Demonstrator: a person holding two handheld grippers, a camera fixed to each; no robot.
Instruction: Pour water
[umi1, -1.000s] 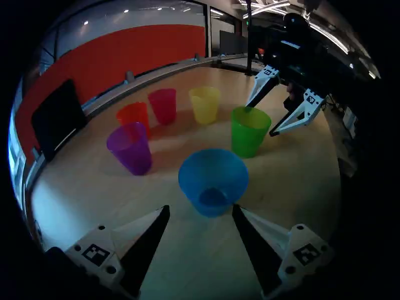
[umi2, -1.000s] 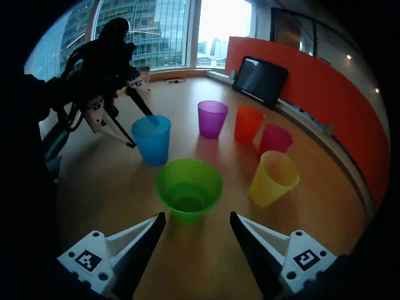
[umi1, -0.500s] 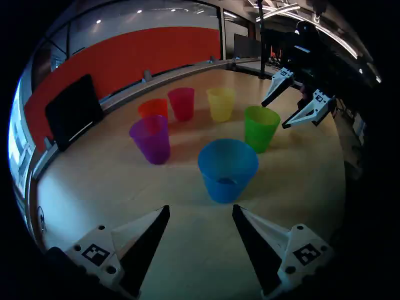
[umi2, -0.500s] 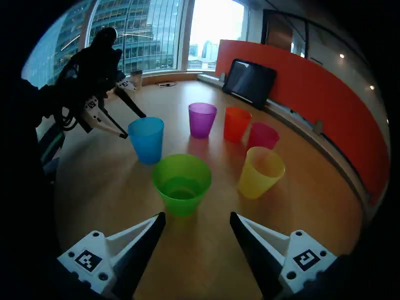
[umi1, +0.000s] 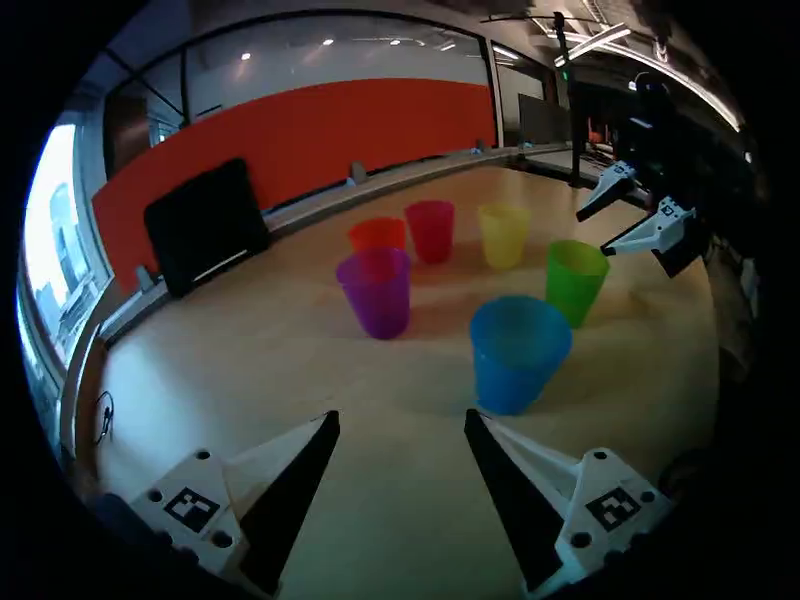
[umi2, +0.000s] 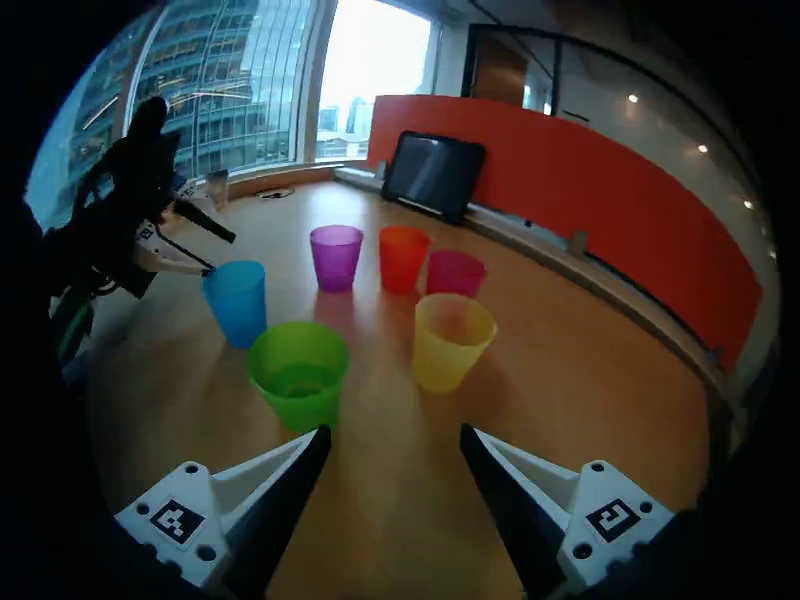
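Note:
Several plastic cups stand on a wooden table (umi1: 250, 370). In the left gripper view the blue cup (umi1: 517, 352) is nearest, just ahead and right of my open left gripper (umi1: 400, 425), with the green cup (umi1: 575, 281), yellow cup (umi1: 503, 234), pink cup (umi1: 430, 230), orange cup (umi1: 376, 235) and purple cup (umi1: 376, 291) behind. The right gripper (umi1: 632, 213) shows far right, open. In the right gripper view the green cup (umi2: 298, 373) holds a little water, left of my open right gripper (umi2: 395, 432); the yellow cup (umi2: 452, 341), blue cup (umi2: 236, 301) and the left gripper (umi2: 195, 240) lie beyond.
A black monitor (umi1: 205, 226) leans against the red wall (umi1: 300, 130) at the table's back edge; it is the dark screen (umi2: 433, 175) in the right gripper view. Tall windows (umi2: 230, 90) stand behind the person's dark hand holding the left gripper. Bare table lies near both grippers.
Both grippers have pulled back from the cups and turned: the blue cup slid right in the left gripper view, the green cup slid left and farther in the right gripper view. Fingers stayed open.

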